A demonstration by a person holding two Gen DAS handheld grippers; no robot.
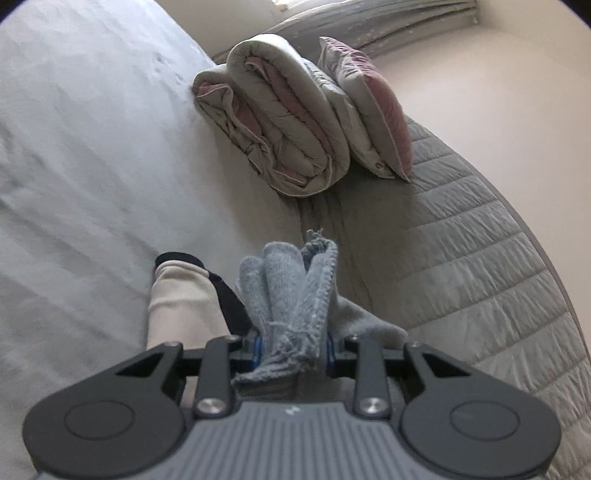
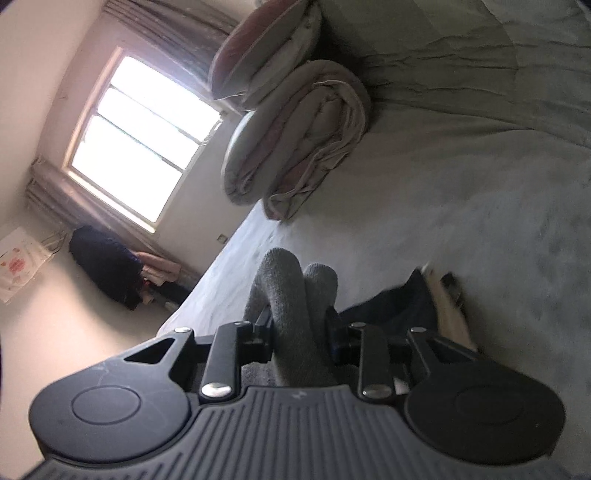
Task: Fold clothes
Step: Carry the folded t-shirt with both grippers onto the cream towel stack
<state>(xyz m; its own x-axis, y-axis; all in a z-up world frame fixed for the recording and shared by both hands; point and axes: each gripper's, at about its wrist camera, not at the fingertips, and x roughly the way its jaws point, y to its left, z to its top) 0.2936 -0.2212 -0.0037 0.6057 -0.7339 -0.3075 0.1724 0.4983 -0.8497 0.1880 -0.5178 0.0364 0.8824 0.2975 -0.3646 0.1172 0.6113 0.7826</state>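
Left wrist view: the left tool (image 1: 293,349) is clamped on a bunched grey-blue knitted garment (image 1: 291,291), whose folds rise straight out from between the blue-lined fingers (image 1: 258,350) and whose frayed fringe hangs back over the tool body. Just left of the bunch, a cream sleeve with a dark cuff (image 1: 181,299) lies on the bed, with a strip of dark cloth between it and the knit.

Right wrist view: the right tool (image 2: 299,328) is likewise closed on grey knit cloth (image 2: 291,295), two rounded folds of it standing up between the black fingers (image 2: 334,328). A dark navy piece of clothing (image 2: 391,306) with a pale edge lies on the bed just to the right of that tool; this part is blurred.

Beneath both tools spreads a pale, lightly creased bed sheet (image 1: 92,147). Farther off on it sits a rolled duvet (image 1: 280,118), grey-white outside with pink lining, and a pillow (image 1: 373,107) leans against it. A quilted grey cover (image 1: 461,251) runs along the bed's edge beside a plain pale wall. The right wrist view also shows a bright window (image 2: 140,136) with grey curtains (image 2: 177,29), a dark heap of clothing (image 2: 107,266) on the floor below it, and a printed sheet (image 2: 18,262) by the wall.

The knit is coarse, ribbed along its edge, and gathered into thick vertical pleats.
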